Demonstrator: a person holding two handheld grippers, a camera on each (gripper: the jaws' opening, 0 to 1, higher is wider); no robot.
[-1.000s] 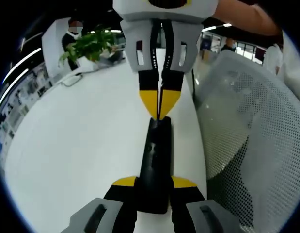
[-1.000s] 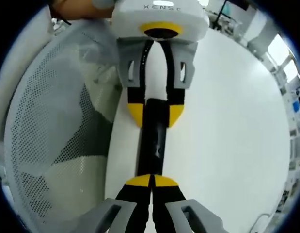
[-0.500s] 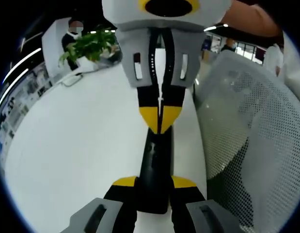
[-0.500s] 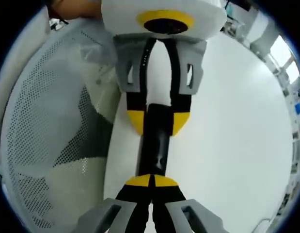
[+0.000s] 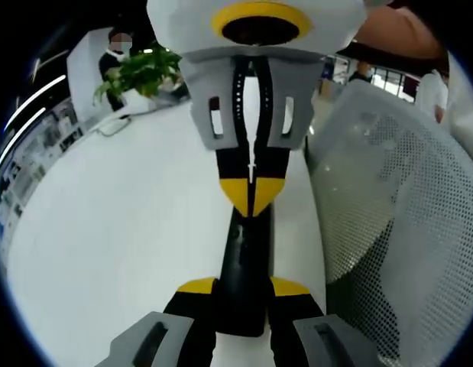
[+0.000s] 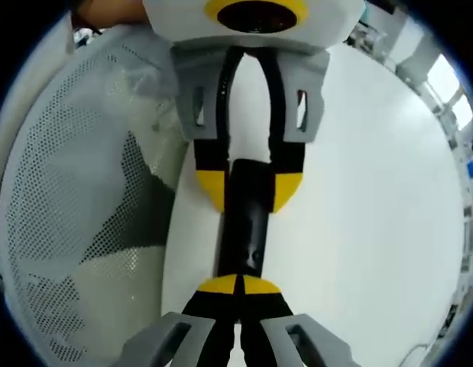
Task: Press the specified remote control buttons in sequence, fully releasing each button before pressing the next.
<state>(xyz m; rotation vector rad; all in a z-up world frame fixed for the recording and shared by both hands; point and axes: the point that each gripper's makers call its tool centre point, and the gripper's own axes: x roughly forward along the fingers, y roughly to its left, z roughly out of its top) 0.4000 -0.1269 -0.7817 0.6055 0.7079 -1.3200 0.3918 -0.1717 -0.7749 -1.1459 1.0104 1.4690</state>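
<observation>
Your left gripper [image 5: 241,294] pinches the near end of the black remote [image 5: 246,252], jaws on either side of it, with the remote lying lengthwise on the white worktop [image 5: 121,229] by its edge. Your right gripper [image 6: 238,284] has its jaws pressed together, yellow tips touching the top of the remote at its other end. A white mesh chair [image 5: 389,229] stands just beside the worktop edge, and a green plant [image 5: 140,73] sits at the far end.
</observation>
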